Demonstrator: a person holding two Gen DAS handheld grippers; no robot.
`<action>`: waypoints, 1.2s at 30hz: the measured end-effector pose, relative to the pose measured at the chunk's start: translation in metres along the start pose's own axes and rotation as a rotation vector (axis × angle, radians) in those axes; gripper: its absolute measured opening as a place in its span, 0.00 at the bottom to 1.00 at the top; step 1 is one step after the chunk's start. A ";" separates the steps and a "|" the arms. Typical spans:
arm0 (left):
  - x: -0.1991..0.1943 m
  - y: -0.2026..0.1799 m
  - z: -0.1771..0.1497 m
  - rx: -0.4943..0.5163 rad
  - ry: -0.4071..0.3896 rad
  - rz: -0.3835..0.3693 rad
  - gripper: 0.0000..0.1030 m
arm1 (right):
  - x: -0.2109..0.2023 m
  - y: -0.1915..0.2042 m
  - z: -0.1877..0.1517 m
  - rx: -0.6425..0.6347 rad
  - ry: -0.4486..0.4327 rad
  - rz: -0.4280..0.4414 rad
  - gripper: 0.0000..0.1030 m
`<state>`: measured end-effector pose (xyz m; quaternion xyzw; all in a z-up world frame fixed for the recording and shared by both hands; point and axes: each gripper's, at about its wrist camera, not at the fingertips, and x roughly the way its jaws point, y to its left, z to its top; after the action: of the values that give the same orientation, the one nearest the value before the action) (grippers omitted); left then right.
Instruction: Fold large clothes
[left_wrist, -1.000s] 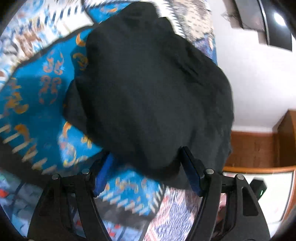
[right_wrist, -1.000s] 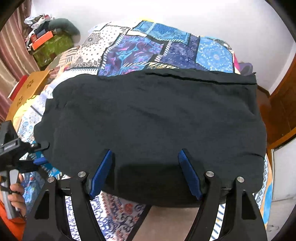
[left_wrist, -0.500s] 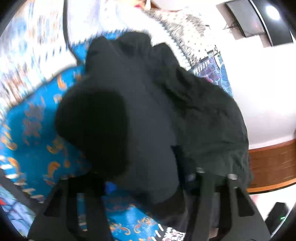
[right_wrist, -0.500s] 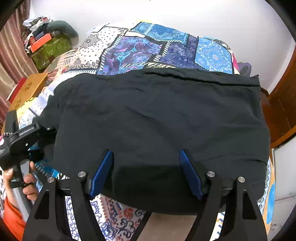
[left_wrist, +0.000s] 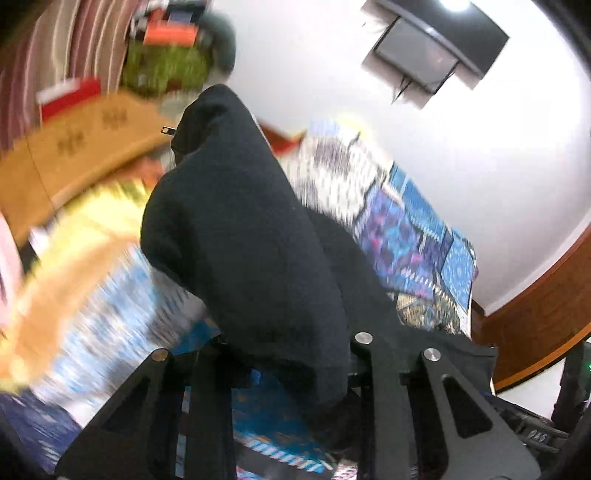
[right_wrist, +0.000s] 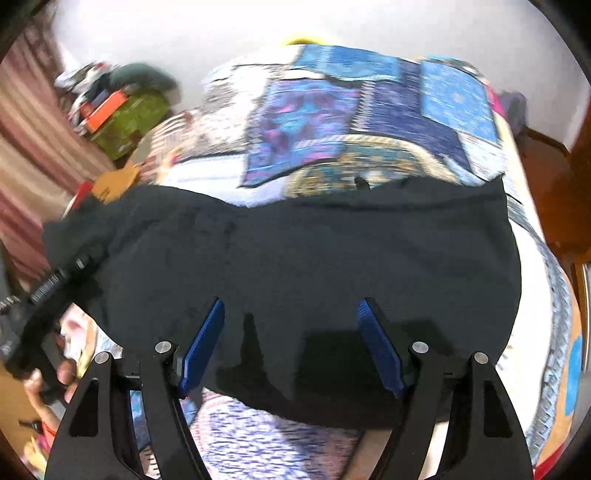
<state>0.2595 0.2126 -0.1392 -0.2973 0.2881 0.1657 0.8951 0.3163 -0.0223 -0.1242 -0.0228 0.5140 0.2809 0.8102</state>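
A large black garment (right_wrist: 314, 258) lies spread across the patchwork bedspread (right_wrist: 369, 110). My left gripper (left_wrist: 288, 354) is raised, and a bunch of the black garment (left_wrist: 240, 229) stands up out of its closing jaws and hides the pads. In the right wrist view the left gripper (right_wrist: 44, 291) holds up the garment's left end, with a hand (right_wrist: 62, 376) on its handle. My right gripper (right_wrist: 291, 343) hangs open over the garment's near edge. Its blue pads (right_wrist: 201, 347) stand wide apart, and flat cloth lies below them.
Beyond the bed's left side are a low wooden table (left_wrist: 85, 147), a green box (right_wrist: 125, 122) with clutter on it and striped curtains (right_wrist: 22, 147). A screen (left_wrist: 432, 48) hangs on the white wall. Wooden furniture (right_wrist: 569, 177) stands along the bed's right side.
The left jaws closed on the garment's left end and rose, tilting up toward the wall and pulling the cloth up. The right gripper shifted slightly and stayed open.
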 end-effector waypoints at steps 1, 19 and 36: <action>-0.006 -0.003 0.004 0.020 -0.022 0.008 0.25 | 0.006 0.010 -0.002 -0.021 0.012 0.017 0.70; -0.033 -0.103 -0.031 0.472 -0.078 -0.056 0.25 | 0.021 0.017 -0.026 -0.097 0.027 0.002 0.69; 0.021 -0.172 -0.154 0.780 0.319 -0.211 0.30 | -0.062 -0.117 -0.066 0.145 -0.110 -0.153 0.69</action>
<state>0.2927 -0.0136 -0.1781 0.0136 0.4320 -0.0958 0.8967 0.2984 -0.1686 -0.1326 0.0122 0.4843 0.1810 0.8559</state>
